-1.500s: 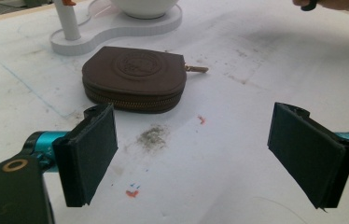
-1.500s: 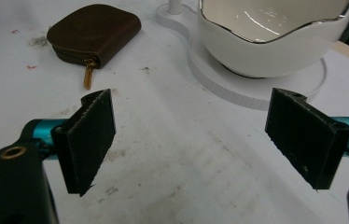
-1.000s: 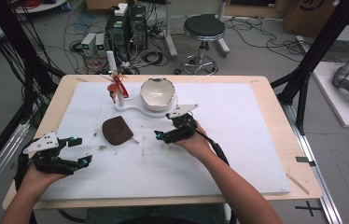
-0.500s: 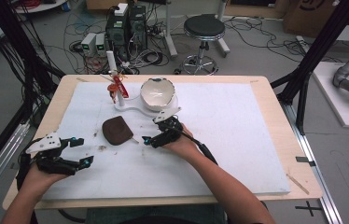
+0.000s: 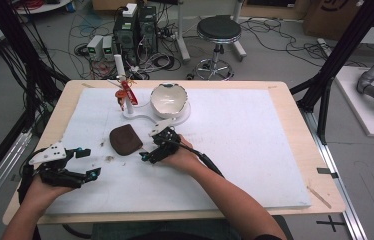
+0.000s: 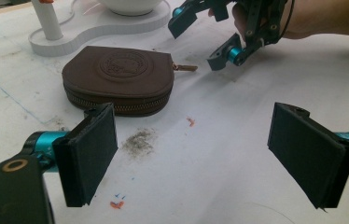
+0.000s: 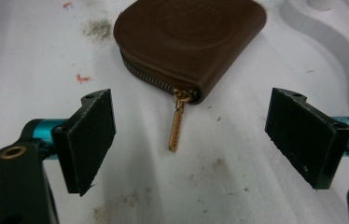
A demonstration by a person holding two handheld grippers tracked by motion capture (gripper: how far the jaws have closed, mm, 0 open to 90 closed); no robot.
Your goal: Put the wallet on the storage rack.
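The left claw (image 5: 89,163) is held open and empty at the near left of the bench (image 5: 275,150), well apart from the work. Farther in, the right claw (image 5: 147,148) is also spread wide and empty, just right of the brown zip pouch (image 5: 125,139), which lies flat at centre left. In the right gripper view the gold zip pull (image 7: 177,123) is seen lying between the jaws, untouched. The step in hand is judged to be the approach to the pull; a short advance and a closing on the tab are called for next. Beyond stand a white bowl (image 5: 168,99) and a post stand (image 5: 125,90). The bowl's contents cannot be made out, and the red item on the post is too small to identify.
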